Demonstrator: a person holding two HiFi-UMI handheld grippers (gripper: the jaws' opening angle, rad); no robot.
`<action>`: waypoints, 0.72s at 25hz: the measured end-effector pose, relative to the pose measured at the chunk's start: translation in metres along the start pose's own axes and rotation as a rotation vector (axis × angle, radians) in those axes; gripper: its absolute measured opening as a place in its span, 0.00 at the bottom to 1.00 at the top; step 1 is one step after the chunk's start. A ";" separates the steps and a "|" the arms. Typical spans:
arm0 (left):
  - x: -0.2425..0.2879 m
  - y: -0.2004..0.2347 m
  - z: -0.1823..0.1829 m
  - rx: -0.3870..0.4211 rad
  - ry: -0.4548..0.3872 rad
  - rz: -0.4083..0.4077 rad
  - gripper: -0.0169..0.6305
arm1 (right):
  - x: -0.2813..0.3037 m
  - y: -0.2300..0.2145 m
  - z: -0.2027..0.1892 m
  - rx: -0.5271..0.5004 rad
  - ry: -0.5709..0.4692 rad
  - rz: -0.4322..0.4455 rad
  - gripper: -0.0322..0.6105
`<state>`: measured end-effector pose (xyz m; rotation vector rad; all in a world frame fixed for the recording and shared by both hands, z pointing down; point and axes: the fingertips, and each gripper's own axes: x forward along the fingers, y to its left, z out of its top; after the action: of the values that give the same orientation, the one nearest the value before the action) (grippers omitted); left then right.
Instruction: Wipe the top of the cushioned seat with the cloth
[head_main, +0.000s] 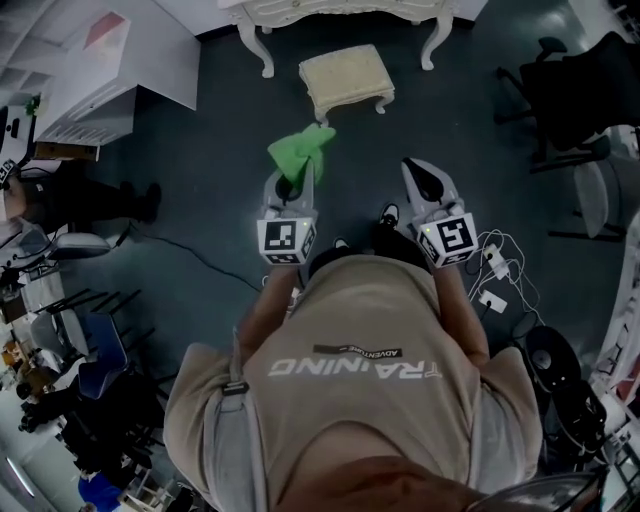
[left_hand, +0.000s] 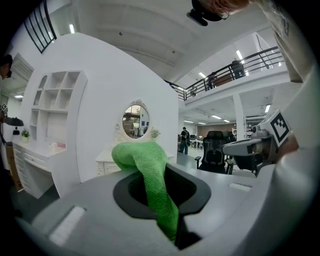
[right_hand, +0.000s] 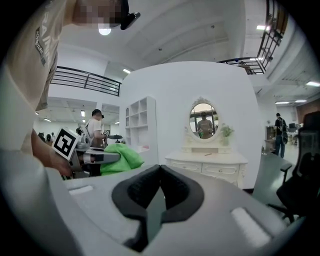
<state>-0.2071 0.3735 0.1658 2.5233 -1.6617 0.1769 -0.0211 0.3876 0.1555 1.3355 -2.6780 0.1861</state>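
Your left gripper (head_main: 291, 182) has its jaws clamped on the green cloth (head_main: 301, 150), which flops over the tips. Your right gripper (head_main: 428, 182) is closed on nothing, level beside it. The cushioned seat (head_main: 347, 80) stands ahead on the floor, before the white dressing table (head_main: 300, 12), clear of both 2 grippers.

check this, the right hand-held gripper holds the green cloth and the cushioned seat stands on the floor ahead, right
Wrong side: the left hand-held gripper holds the green cloth, as the left gripper view shows it pinched between the jaws. The right hand-held gripper is shut on nothing. The cushioned seat does stand on the floor ahead.
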 end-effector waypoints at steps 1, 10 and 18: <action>0.008 -0.004 0.003 0.005 0.002 0.008 0.10 | 0.002 -0.010 0.000 0.007 -0.005 0.007 0.05; 0.088 -0.025 0.041 0.037 -0.006 0.107 0.10 | 0.027 -0.110 0.003 0.039 -0.017 0.097 0.05; 0.137 -0.056 0.030 0.008 0.040 0.190 0.10 | 0.042 -0.172 -0.006 -0.003 0.005 0.176 0.05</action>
<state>-0.1007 0.2661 0.1560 2.3483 -1.8869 0.2502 0.0917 0.2530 0.1774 1.0960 -2.7894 0.2048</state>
